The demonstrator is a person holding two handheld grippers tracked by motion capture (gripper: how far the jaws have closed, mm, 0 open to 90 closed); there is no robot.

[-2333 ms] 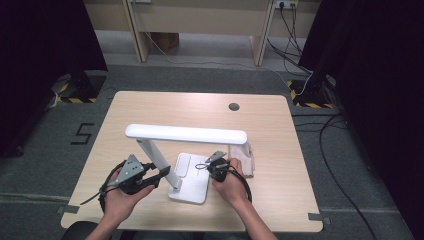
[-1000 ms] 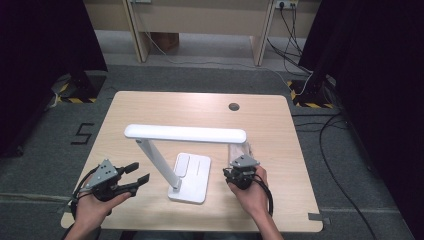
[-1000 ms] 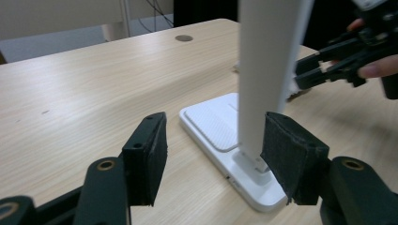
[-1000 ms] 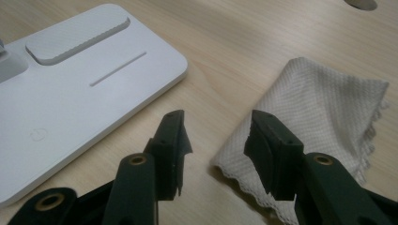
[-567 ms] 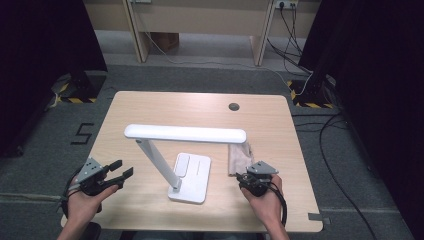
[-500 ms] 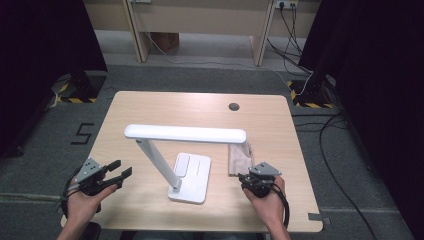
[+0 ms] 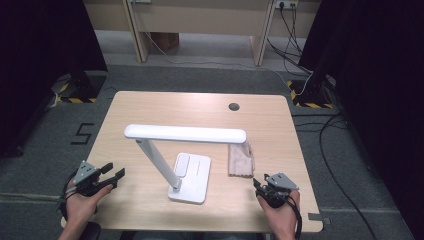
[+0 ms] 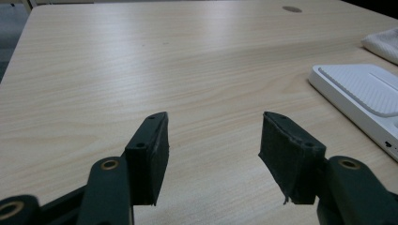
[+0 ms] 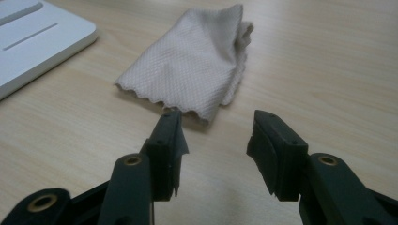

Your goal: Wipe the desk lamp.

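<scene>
A white desk lamp [image 7: 182, 165] stood near the middle of the light wooden table [image 7: 165, 107]. Its flat rectangular base [image 7: 191, 175] lay toward the person's edge, with a shallow ribbed panel set into its top, and a slanted white arm rose from the base's near corner to a long, slim, round-ended light bar [image 7: 185, 133] that ran level across the table above it. Just to the right of the base, partly under the end of the bar, lay a folded beige cloth [image 7: 241, 160]; in the right gripper view the cloth [image 9: 197, 61] showed a fine waffle weave and a scalloped near edge, with its folded layers bunched at one side.

The left gripper [image 7: 113, 174] was held at the table's near left corner, well apart from the lamp, its jaws spread with nothing between them; in the left gripper view [image 8: 213, 150] bare wood grain lay between the black pads and the corner of the lamp base [image 8: 361, 93] sat off to the right. The right gripper [image 7: 258, 186] hovered near the table's near right edge, just short of the cloth, its jaws having just been opening and standing wide apart and empty; in the right gripper view [image 9: 216, 140] the cloth's near edge lay close ahead of the jaw tips, not touching them
</scene>
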